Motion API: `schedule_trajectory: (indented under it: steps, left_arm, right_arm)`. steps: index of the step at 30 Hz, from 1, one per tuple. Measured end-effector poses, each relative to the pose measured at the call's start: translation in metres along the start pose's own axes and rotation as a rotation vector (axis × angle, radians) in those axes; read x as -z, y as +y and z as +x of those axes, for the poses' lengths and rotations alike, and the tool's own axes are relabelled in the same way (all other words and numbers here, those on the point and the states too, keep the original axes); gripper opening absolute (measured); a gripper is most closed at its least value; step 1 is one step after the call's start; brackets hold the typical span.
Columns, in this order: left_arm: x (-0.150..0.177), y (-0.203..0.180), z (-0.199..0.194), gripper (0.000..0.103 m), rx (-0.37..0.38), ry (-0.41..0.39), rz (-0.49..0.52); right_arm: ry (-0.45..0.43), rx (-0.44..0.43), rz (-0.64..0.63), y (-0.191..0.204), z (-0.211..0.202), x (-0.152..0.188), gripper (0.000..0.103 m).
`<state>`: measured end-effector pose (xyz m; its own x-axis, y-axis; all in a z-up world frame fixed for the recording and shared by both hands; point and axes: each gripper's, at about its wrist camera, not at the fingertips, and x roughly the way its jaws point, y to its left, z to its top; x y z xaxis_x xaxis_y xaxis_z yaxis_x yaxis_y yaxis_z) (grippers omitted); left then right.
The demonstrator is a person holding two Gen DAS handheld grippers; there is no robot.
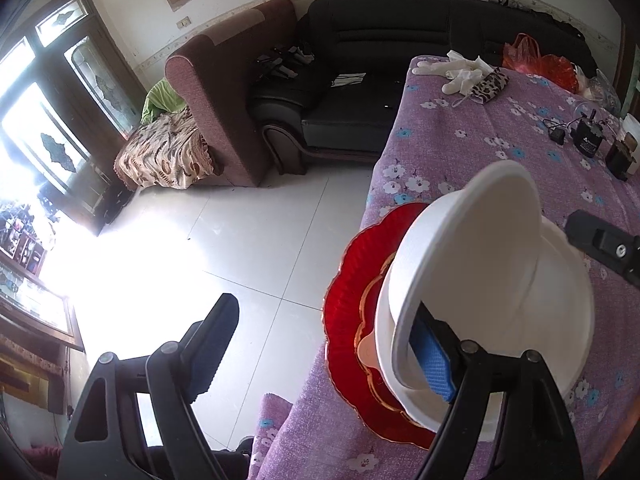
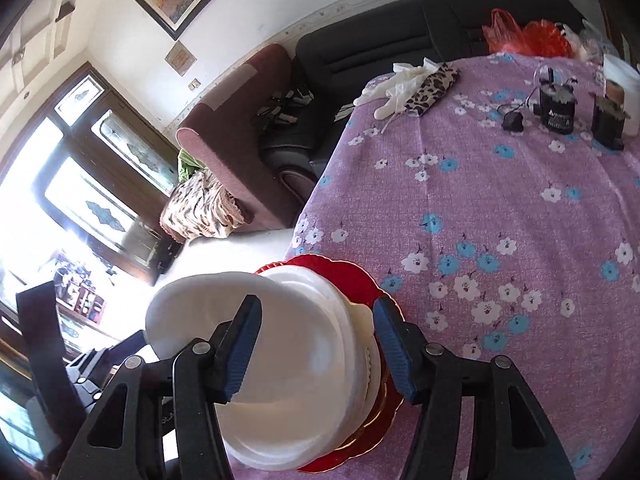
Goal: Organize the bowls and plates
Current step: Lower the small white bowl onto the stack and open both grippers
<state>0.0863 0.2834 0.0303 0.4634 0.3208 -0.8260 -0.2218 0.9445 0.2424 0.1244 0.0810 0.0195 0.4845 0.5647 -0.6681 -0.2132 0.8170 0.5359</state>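
White tiled floor (image 1: 248,232) glares under bright windows (image 1: 36,120); a maroon armchair (image 1: 224,92) adjoins a black sofa (image 1: 384,60).

You get strong daylight pouring through the glass door (image 1: 52,120) on the left, which blows out the floor tiles (image 1: 140,264) into pure white glare in both views. The fisheye bends straight lines and darkens your corners. The purple tablecloth (image 2: 480,208) stays evenly lit and sharp.

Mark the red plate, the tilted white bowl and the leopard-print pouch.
red plate (image 1: 344,320): left wrist view, on its ribbed left rim.
tilted white bowl (image 1: 480,240): left wrist view, on its inner wall.
leopard-print pouch (image 2: 434,86): right wrist view, on the middle of its fabric.
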Motion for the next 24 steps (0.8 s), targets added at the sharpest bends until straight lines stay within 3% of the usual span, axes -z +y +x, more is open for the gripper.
schedule_trajectory:
  steps: [8, 11, 13, 15, 17, 24]
  left_arm:
    - [0.003, 0.019, -0.017, 0.082, 0.004, -0.05, -0.057]
    - [0.006, 0.021, -0.026, 0.082, -0.068, -0.092, -0.056]
    - [0.007, 0.01, -0.028, 0.082, -0.102, -0.103, 0.007]
    - [0.009, -0.003, -0.028, 0.082, -0.035, -0.085, 0.071]
    - [0.006, -0.008, -0.028, 0.082, 0.046, -0.078, 0.056]
    - [0.004, -0.001, -0.043, 0.084, -0.093, -0.138, 0.048]
  right_arm:
    - [-0.015, 0.031, -0.016, 0.0, -0.002, -0.008, 0.063]
    - [-0.021, 0.033, -0.022, -0.002, -0.006, -0.005, 0.063]
    - [-0.026, 0.032, -0.013, -0.007, -0.009, -0.003, 0.063]
    - [-0.039, 0.029, 0.0, -0.01, -0.014, -0.002, 0.063]
    - [-0.045, 0.026, 0.003, -0.011, -0.018, -0.001, 0.063]
    - [-0.084, 0.036, -0.018, -0.017, -0.041, 0.004, 0.063]
